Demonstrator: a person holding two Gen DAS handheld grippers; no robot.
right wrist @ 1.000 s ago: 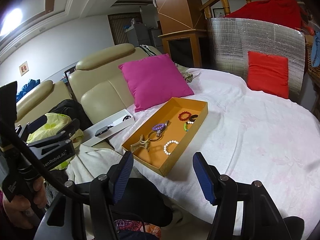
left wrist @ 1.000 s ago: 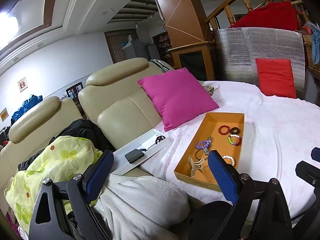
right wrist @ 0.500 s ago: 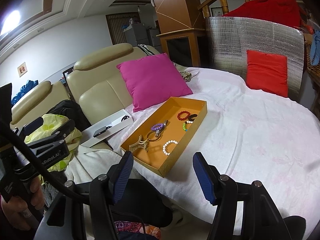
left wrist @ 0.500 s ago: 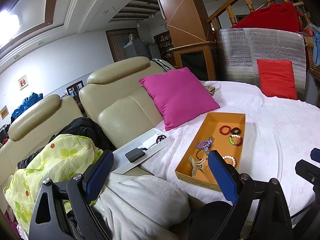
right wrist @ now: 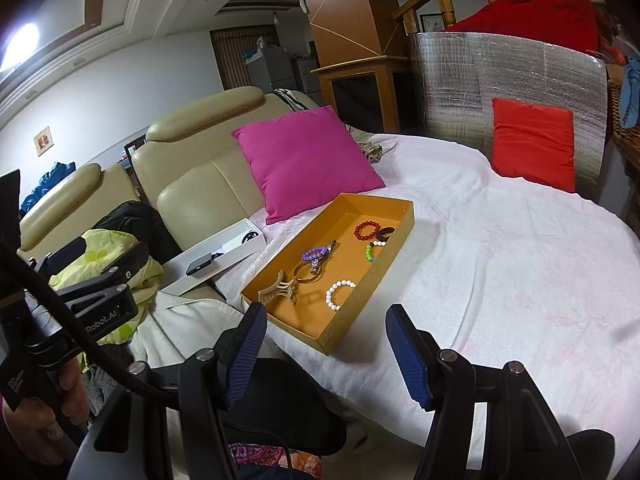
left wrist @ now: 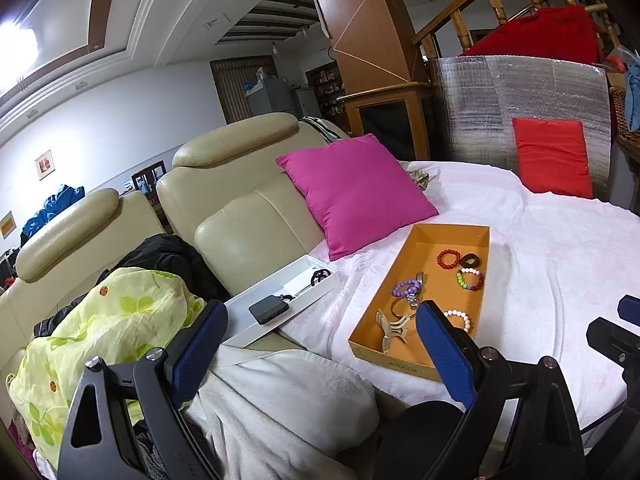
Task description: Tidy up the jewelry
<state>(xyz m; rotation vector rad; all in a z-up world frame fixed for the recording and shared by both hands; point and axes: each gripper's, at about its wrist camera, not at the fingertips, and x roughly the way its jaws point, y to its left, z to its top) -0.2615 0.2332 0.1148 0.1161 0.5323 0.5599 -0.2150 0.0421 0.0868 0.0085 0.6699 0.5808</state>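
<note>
Two grippers hang above the near edge of the white-covered bed: the left gripper point(left wrist: 320, 344) and the right gripper point(right wrist: 326, 346) both have their blue pads spread apart with nothing between them. The orange tray point(right wrist: 394, 224) lies on the bed cover ahead, just beside a pink cushion point(right wrist: 308, 160). Inside it lie a red bracelet point(right wrist: 366, 231), a purple bracelet point(right wrist: 313, 253), a white bracelet point(right wrist: 338, 295) and a beige hair clip point(right wrist: 276, 292).

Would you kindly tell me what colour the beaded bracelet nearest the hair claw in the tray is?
White; the bracelet shows best in the right wrist view, beside the hair claw.
</note>
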